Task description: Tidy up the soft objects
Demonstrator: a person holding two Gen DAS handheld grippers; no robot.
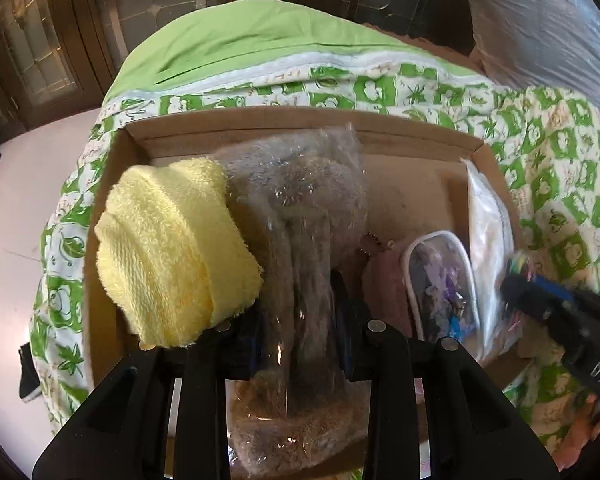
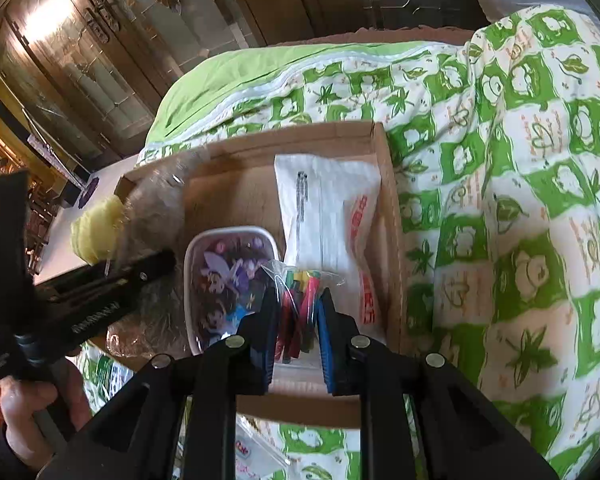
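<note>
Nearest the left wrist camera, the left gripper (image 1: 300,312) is clamping a grey plush toy in a clear wrapper (image 1: 300,216), pinching it mid-body so it hangs over the cardboard box (image 1: 300,128) without slipping. Beside it, the right gripper (image 2: 298,320) is squeezing a small clear bag of coloured pieces (image 2: 300,280) near its gathered top, which is probably keeping the contents from spilling; what the pieces are I cannot tell.

Further in, a rolled yellow towel (image 1: 172,252) is sitting along the box's left edge, touching the plush. A clear cartoon-print pouch (image 2: 228,276) is standing by the near edge, right of centre, with a white plastic packet (image 2: 324,208) leaning along the right wall.

Bare cardboard is showing toward the far wall and far right corner, so that looks like the open room. Beyond the box, the green patterned quilt (image 2: 520,200) is spreading out.
</note>
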